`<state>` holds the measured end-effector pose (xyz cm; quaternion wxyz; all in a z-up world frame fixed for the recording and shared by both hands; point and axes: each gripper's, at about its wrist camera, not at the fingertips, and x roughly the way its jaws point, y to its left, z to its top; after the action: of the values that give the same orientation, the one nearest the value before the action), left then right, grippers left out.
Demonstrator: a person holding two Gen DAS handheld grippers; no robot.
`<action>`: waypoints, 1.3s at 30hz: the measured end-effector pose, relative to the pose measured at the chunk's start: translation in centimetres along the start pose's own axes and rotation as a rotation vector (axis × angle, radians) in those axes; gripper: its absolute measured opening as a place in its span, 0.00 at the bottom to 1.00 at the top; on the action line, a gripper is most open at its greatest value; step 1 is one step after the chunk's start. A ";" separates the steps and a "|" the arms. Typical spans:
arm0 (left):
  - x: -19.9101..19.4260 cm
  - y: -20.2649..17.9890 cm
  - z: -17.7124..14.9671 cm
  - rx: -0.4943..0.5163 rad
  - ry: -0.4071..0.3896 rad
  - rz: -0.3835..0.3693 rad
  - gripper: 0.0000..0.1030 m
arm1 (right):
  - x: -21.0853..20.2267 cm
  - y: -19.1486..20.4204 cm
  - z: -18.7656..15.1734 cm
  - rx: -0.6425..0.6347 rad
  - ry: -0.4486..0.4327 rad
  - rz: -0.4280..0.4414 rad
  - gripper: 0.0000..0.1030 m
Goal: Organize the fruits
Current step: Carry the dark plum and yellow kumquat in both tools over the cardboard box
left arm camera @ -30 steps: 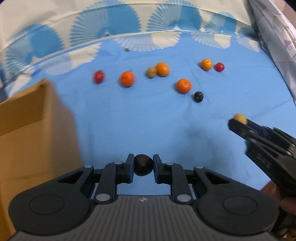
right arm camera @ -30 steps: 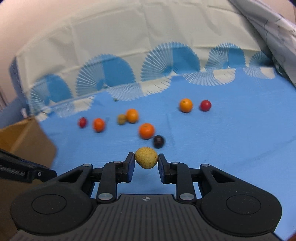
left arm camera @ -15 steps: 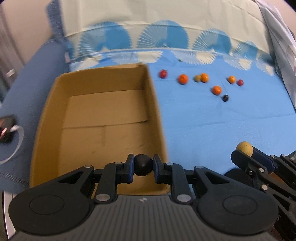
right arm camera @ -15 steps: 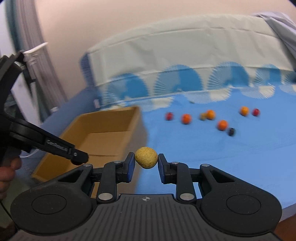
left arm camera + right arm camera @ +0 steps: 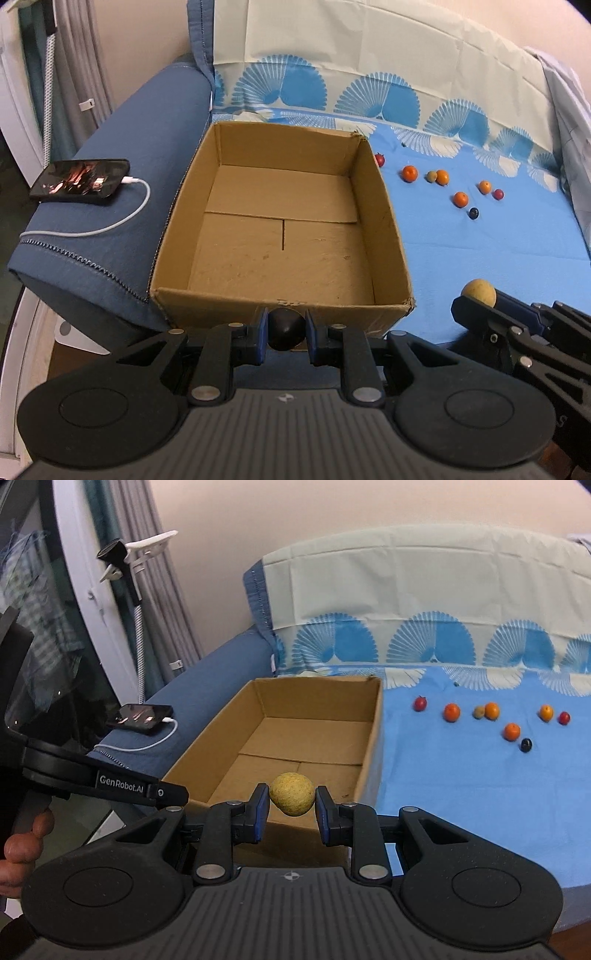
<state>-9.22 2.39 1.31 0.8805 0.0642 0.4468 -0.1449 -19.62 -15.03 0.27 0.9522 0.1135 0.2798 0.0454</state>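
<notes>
Blue-sheeted sofa seat (image 5: 480, 251) mostly bare, open cardboard box (image 5: 284, 236) against its armrest, left tool (image 5: 284, 328) clamping a dark fruit (image 5: 285, 328) at the box's near rim, right tool (image 5: 291, 801) gripping a yellow fruit (image 5: 291, 793), loose fruits (image 5: 460, 199) scattered near the backrest.

Plain tan cardboard box (image 5: 376, 206), unprinted brown inside and out. Bright sky-blue cloth (image 5: 480, 251) beside it, edged with white and blue fan shapes, pale mint above. Scattered on that blue: four orange round fruits (image 5: 451, 712), two red ones (image 5: 420, 703), one dull olive-brown one (image 5: 478, 712), one glossy near-black berry (image 5: 526, 744). Navy-blue fabric sofa arm (image 5: 122, 229) with white zigzag stitching, carrying a black phone (image 5: 81, 181) lit reddish and a white cable (image 5: 110, 225). Black left tool (image 5: 285, 332) with blue pads around a dark, almost black round fruit (image 5: 285, 328). Black right tool (image 5: 291, 805), blue pads too, around a speckled mustard-yellow round fruit (image 5: 291, 794).
</notes>
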 end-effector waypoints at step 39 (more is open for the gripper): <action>5.3 1.7 2.9 -0.037 0.038 -0.011 0.22 | 6.4 0.4 1.7 -0.063 0.066 -0.043 0.27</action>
<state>-3.49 2.26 -1.21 0.8720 0.0485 0.4665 -0.1401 -13.36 -14.06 -1.57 0.9463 0.0756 0.3121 0.0376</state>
